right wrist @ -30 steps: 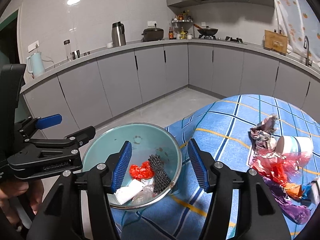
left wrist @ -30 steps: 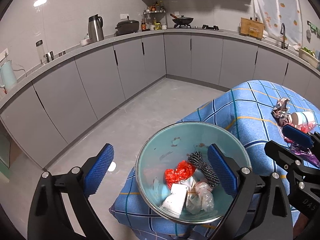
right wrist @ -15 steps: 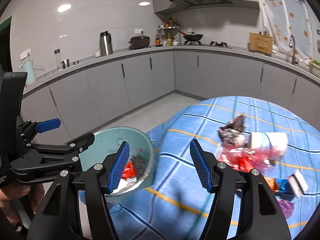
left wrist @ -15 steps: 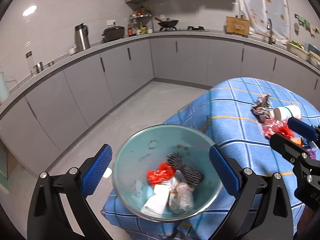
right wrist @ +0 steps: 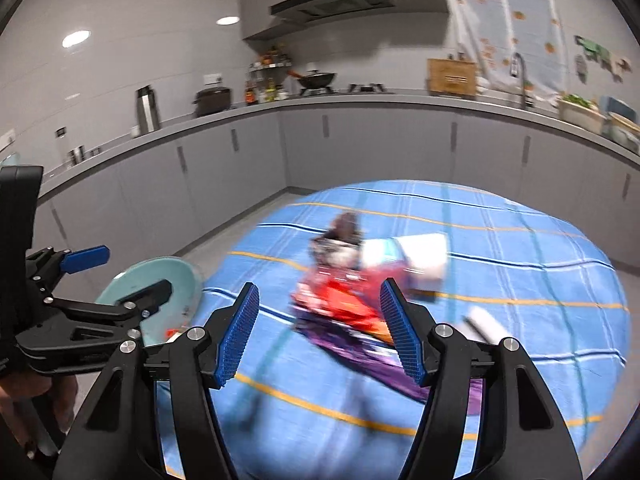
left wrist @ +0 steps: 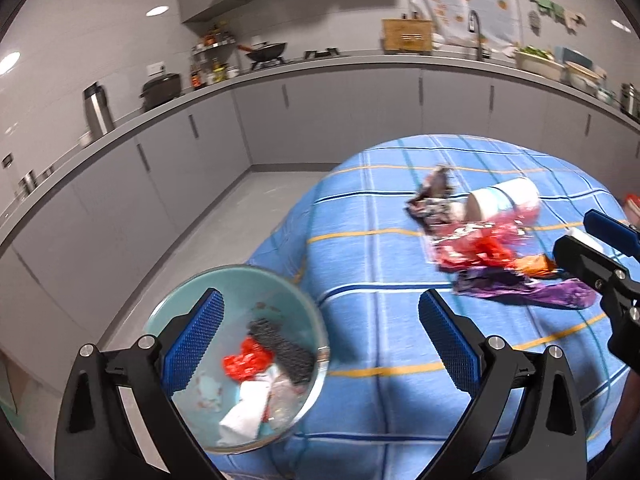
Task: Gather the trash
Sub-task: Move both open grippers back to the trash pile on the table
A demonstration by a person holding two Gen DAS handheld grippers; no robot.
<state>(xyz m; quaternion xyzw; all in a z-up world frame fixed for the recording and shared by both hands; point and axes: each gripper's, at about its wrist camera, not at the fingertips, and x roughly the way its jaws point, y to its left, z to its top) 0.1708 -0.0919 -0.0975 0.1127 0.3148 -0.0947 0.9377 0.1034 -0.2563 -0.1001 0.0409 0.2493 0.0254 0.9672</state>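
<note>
Right wrist view showed the right gripper empty, jaws apart, facing light, crinkly wrappers mid-table; pinching a raised fold looked best.

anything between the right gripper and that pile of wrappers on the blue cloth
Nothing visible. The right gripper, fingers apart and empty, faces the wrapper pile over bare tablecloth. The bowl sits off to the left.

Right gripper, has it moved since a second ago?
Yes. The right gripper has swung away from the bowl, rightward across the tablecloth, toward the wrapper pile.
</note>
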